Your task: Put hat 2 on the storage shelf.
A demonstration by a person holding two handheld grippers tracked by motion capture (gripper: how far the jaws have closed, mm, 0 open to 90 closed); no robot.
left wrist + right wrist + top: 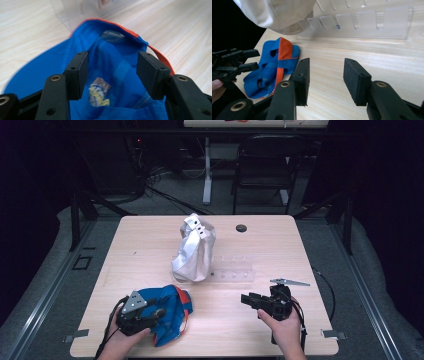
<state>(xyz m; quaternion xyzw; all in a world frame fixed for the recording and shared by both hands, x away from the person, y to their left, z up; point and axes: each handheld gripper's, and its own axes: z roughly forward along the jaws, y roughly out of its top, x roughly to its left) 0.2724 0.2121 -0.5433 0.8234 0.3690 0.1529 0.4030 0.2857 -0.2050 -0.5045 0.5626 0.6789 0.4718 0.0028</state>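
A blue cap with orange trim [172, 310] lies upside down near the table's front left. My left gripper [159, 310] hovers just over it from the left. In the left gripper view its jaws stand open [112, 60] above the blue cap's inside [117, 75], and the pads do not press the cloth. My right gripper [246, 299] is at the front right, pointing left, open with bare wood between its pads [325, 65]. From there I see the blue cap [279, 60] and the left gripper [253, 60] farther off.
A white cap [195, 250] hangs on a clear acrylic rack [235, 270] at mid-table; both show in the right gripper view, white cap [279, 15] and rack [367, 25]. A small black disc [241, 228] lies at the back. A chair [265, 165] stands beyond the table.
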